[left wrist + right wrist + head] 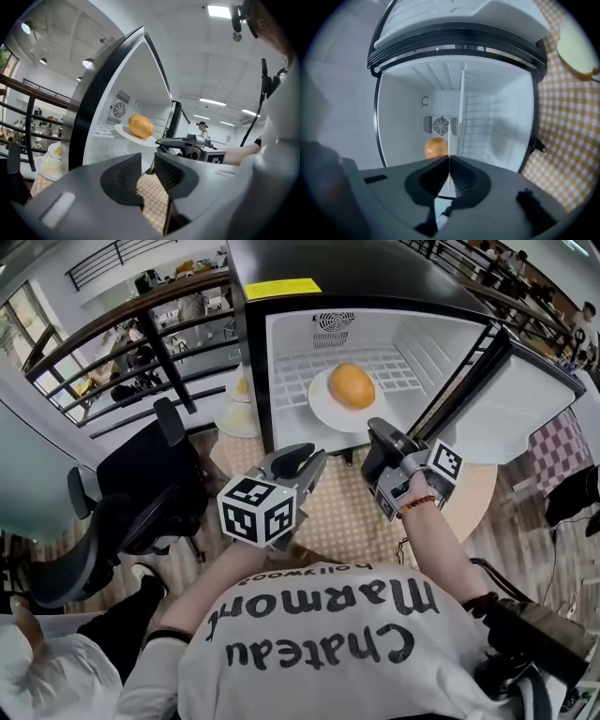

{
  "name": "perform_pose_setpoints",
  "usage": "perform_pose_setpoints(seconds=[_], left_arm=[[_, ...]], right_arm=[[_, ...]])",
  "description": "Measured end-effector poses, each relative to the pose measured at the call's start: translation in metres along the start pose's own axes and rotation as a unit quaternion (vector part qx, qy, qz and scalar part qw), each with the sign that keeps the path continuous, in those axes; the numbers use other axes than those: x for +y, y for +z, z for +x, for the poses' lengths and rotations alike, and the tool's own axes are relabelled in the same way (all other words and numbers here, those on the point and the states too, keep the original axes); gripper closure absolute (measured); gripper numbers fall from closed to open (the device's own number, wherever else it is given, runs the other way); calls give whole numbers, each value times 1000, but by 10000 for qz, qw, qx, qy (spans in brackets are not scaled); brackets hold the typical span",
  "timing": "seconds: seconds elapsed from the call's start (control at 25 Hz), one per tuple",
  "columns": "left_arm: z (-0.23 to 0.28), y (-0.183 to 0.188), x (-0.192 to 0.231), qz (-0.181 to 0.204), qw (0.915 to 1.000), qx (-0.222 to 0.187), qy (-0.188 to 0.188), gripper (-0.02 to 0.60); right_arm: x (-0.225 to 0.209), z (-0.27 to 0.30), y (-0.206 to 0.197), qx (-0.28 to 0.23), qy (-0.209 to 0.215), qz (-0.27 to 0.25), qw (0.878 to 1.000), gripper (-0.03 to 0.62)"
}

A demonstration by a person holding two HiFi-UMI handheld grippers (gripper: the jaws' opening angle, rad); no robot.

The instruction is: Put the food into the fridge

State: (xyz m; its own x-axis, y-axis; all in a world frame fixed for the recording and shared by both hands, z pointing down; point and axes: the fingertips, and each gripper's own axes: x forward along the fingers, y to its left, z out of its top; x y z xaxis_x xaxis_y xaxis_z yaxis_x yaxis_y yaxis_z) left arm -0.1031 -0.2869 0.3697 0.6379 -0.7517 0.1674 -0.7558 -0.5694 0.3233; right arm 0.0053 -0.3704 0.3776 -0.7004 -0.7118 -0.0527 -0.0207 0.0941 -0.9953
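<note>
Food (352,385), round and orange on a white plate (323,407), sits on the wire shelf (292,371) inside the open fridge (281,334) at 12 o'clock from me, while over the checked bench (347,512) my left claw (147,157) stands narrowly apart and empty and my right claw (449,159) is pressed together on nothing

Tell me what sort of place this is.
Probably an open office or lab gallery: a railing with people seated beyond, black office chairs, and a small fridge on a cloth-covered table.
</note>
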Motion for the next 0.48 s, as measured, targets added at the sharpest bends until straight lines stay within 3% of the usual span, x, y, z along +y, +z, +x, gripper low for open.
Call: perform_pose_setpoints(seconds=[0.48], left_arm=[[0,-4,9,-28,9999,25,112,491]], right_arm=[[-9,22,7,-20,-109,95,9999,575]])
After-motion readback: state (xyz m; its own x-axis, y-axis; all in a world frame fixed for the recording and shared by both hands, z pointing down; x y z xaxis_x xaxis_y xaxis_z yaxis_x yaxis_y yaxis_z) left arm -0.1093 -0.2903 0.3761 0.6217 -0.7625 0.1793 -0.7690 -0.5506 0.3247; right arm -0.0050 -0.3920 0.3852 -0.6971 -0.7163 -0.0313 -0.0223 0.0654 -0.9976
